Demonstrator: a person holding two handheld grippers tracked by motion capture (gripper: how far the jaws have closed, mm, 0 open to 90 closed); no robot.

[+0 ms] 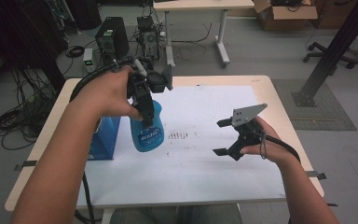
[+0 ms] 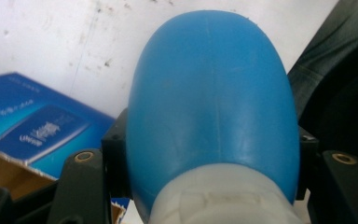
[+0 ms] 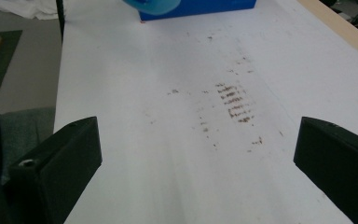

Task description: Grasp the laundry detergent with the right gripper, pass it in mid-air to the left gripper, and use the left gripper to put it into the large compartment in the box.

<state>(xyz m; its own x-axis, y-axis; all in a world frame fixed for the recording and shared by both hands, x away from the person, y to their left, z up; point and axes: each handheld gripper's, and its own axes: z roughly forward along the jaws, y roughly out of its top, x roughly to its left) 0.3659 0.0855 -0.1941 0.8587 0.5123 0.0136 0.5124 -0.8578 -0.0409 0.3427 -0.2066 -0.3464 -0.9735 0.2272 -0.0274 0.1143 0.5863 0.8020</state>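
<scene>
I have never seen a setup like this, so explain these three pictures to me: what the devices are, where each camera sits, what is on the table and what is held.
A person sits at a table covered with a white sheet, holding a hand-operated claw in each hand. The high view looks down from above. The other two cameras ride on the claws and look along their black jaws. The left claw is shut on a blue bottle near its white neck, lifted above the sheet. The right claw is open and holds nothing. On the sheet lie a blue box and some brown stains.
</scene>
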